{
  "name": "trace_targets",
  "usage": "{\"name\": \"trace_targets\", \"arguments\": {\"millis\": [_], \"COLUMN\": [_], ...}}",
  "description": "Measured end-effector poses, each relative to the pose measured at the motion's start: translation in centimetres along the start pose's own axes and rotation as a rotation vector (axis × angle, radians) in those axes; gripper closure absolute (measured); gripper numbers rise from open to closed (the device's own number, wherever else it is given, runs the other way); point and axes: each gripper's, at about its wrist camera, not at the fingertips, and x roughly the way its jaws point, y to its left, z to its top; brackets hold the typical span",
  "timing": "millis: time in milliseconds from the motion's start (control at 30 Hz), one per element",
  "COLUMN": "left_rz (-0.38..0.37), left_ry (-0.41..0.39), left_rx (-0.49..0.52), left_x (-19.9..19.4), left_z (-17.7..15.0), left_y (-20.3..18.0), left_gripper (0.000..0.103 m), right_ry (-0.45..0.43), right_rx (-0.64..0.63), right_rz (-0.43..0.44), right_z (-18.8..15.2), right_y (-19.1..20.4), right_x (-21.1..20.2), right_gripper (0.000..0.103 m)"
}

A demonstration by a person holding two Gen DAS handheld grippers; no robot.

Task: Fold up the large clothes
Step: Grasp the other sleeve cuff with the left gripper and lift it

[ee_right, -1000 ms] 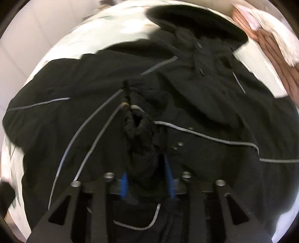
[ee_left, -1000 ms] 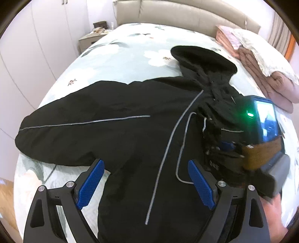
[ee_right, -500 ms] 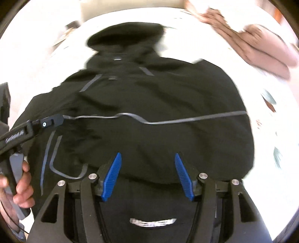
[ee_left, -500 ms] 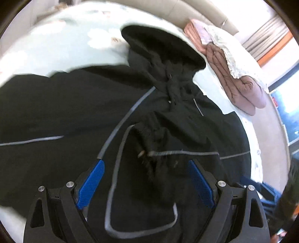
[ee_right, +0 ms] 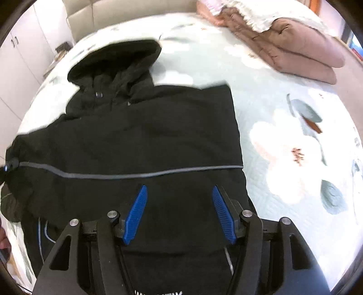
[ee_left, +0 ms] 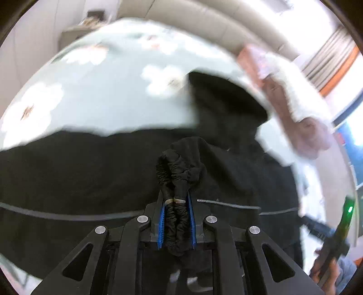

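A black hooded jacket point(ee_right: 147, 136) with a grey stripe point(ee_right: 136, 175) lies spread on the bed, hood point(ee_right: 118, 59) toward the headboard. In the left wrist view my left gripper point(ee_left: 175, 199) has its jaws closing on the bunched elastic sleeve cuff point(ee_left: 179, 172), and the blue pads press on it from both sides. The cuff stands up over the jacket's body point(ee_left: 90, 170). My right gripper point(ee_right: 179, 192) hovers open over the jacket's right half, below the stripe, nothing between its fingers. The folded right edge of the jacket runs straight beside it.
The floral bedspread point(ee_right: 283, 147) lies bare right of the jacket. A folded pink quilt with a white cover point(ee_right: 295, 45) sits at the far right by the headboard point(ee_right: 113, 15). White wardrobe doors point(ee_right: 18, 56) and a nightstand point(ee_left: 74, 34) stand left of the bed.
The right gripper let go of the sleeve cuff and swung right over the jacket's body. The left gripper moved over the cuff and its wide jaws closed on it.
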Motion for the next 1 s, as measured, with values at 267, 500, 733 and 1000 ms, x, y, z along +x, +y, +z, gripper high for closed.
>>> {"name": "trace_targets", "arguments": {"millis": [267, 500, 733, 1000], "left_rz": [0.062, 0.202, 0.063, 0.123], "left_ry": [0.085, -0.043, 0.026, 0.110], "left_rx": [-0.007, -0.002, 0.024, 0.026], "left_x": [3.3, -3.5, 0.0, 3.9], "left_z": [-3.7, -3.6, -6.1, -7.2], "left_y": [2.4, 0.9, -2.5, -3.0], "left_gripper": [0.077, 0.055, 0.047, 0.047], "right_ry": [0.085, 0.010, 0.023, 0.109], "right_rx": [-0.066, -0.082, -0.168, -0.155], "right_rz": [-0.105, -0.020, 0.012, 0.045], "right_z": [0.0, -0.1, -3.3, -5.5], "right_y": [2.2, 3.4, 7.6, 7.8], "right_x": [5.9, 0.5, 0.2, 3.8], "right_gripper": [0.035, 0.035, 0.035, 0.025]}}
